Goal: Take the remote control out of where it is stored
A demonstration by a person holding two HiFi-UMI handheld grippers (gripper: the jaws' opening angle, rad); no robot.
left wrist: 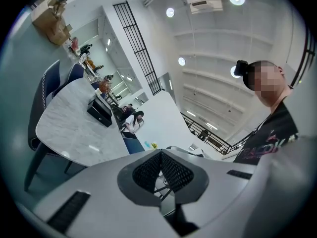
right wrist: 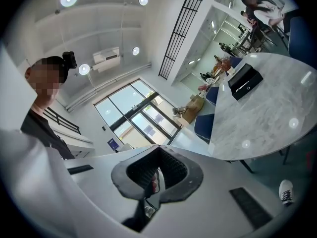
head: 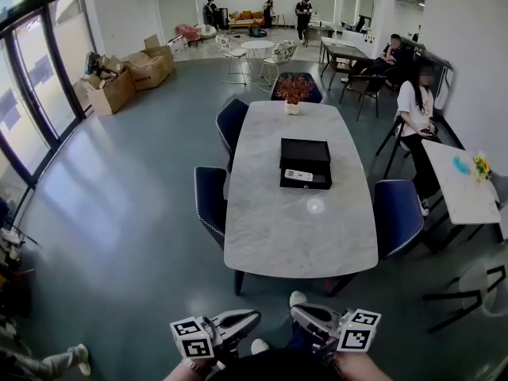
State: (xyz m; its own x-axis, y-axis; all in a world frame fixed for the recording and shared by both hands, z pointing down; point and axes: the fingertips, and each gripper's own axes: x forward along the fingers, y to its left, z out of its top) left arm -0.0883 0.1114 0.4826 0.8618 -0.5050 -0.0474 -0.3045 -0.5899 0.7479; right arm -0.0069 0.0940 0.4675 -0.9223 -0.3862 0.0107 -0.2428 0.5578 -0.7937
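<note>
"Remote control (head: 298,175); where is it?"
"In the open drawer of the black box (head: 305,151), mid-table (head: 270,228); well apart from both grippers."
"And the tools?"
"Left gripper (head: 254,317) and right gripper (head: 294,310) each have jaws pressed together, holding nothing; both are short of the table's near edge."
"Which step, then?"
"The approach, I'd judge; nothing is touched; next calls for reaching across, spreading one pair of jaws, and closing them on the remote."

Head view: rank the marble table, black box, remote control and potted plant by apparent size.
1. marble table
2. black box
3. potted plant, which stands farther from the camera, so its place below the box is less sure
4. remote control
</note>
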